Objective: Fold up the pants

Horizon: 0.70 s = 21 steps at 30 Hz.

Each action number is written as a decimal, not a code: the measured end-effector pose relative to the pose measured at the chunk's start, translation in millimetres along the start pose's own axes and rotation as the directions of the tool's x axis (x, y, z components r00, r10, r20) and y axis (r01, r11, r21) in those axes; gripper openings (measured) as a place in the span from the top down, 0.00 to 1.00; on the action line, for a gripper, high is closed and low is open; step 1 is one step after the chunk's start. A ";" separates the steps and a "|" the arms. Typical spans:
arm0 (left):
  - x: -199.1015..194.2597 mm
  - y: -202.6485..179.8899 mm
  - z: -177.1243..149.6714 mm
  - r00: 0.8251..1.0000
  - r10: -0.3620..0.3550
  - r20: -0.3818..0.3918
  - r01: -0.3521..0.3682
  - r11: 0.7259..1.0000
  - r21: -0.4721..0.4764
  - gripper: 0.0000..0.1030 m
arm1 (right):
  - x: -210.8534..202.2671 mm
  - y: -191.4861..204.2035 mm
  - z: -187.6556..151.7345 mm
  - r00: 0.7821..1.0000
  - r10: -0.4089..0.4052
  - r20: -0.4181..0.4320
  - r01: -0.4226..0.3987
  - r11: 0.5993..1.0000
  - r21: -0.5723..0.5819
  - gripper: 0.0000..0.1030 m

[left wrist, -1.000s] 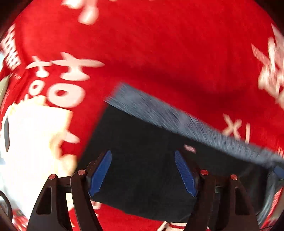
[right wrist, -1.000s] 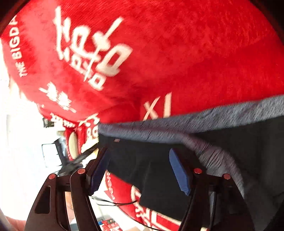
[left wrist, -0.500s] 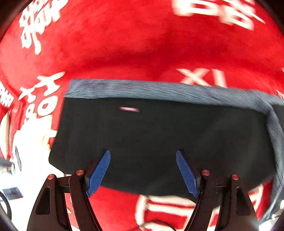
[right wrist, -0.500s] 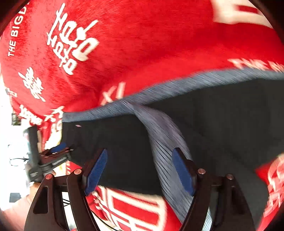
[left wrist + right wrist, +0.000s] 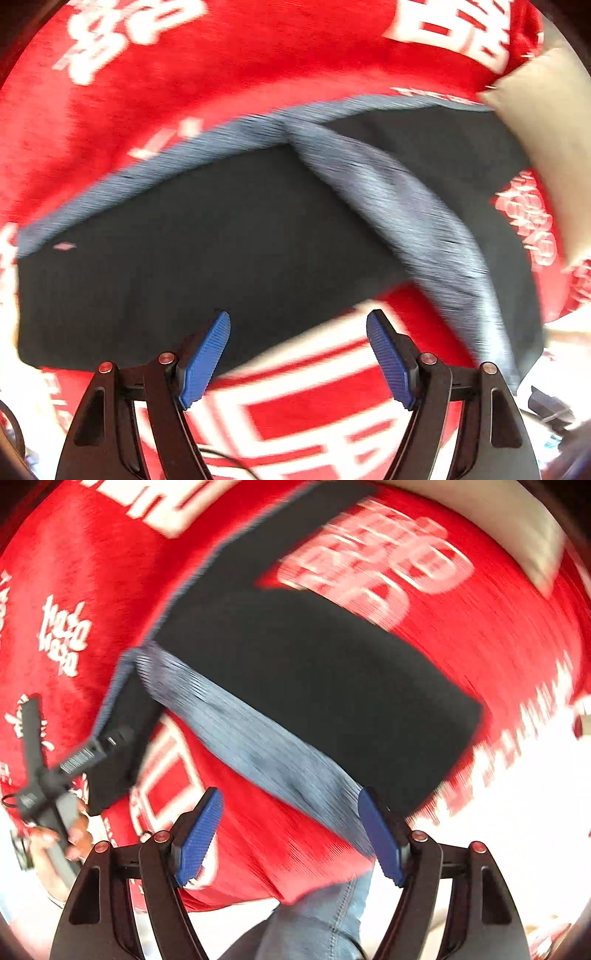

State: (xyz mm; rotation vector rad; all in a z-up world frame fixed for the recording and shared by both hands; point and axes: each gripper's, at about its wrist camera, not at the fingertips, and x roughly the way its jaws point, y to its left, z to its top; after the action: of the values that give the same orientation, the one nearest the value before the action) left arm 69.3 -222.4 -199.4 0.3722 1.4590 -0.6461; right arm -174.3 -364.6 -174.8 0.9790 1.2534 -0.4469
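Black pants (image 5: 207, 236) with a grey waistband (image 5: 402, 206) lie folded flat on a red blanket (image 5: 221, 74). My left gripper (image 5: 298, 354) is open and empty, above the near edge of the pants. In the right wrist view the pants (image 5: 317, 672) lie spread, with the grey band (image 5: 258, 746) running toward my right gripper (image 5: 290, 832), which is open and empty just above the band's near end. The left gripper (image 5: 79, 757) shows at the left of that view, held by a hand. Both views are motion-blurred.
The red blanket with white lettering (image 5: 92, 590) covers the surface. A beige cushion (image 5: 546, 122) lies at the far right. The blanket's front edge (image 5: 258, 893) drops off near me, with blue jeans (image 5: 325, 919) of the person below it.
Both grippers have pulled back and up from the pants, so more of the garment and blanket shows. Both stay open and empty.
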 end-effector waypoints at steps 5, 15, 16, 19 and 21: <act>14.6 -43.0 -1.6 0.997 -0.060 -0.048 0.064 0.994 0.089 0.25 | 10.9 -38.1 -27.0 1.000 0.025 0.007 -0.026 0.995 0.094 0.24; 42.0 -93.3 -6.6 0.983 -0.123 -0.139 0.141 0.982 0.125 0.25 | 27.9 -54.5 -32.1 0.987 0.161 0.026 -0.163 0.981 0.101 0.50; 43.5 -96.2 -5.6 0.983 -0.125 -0.136 0.142 0.982 0.123 0.25 | 32.1 -56.1 -28.3 0.985 0.171 0.002 -0.171 0.979 0.108 0.72; 41.4 -106.3 -2.3 0.982 -0.145 -0.119 0.160 0.979 0.129 0.47 | 31.4 -60.3 -18.1 0.968 0.246 -0.051 -0.237 0.962 0.139 0.96; 40.8 -114.2 3.1 0.974 -0.178 -0.143 0.195 0.974 0.112 0.66 | 15.3 -58.5 -6.2 0.949 0.311 -0.056 -0.303 0.946 0.116 0.97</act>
State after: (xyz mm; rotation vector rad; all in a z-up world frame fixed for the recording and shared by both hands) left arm 1.7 -320.5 -222.4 0.3839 1.5966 -0.8819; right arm -217.6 -387.9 -210.6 1.2683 1.1256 -0.2362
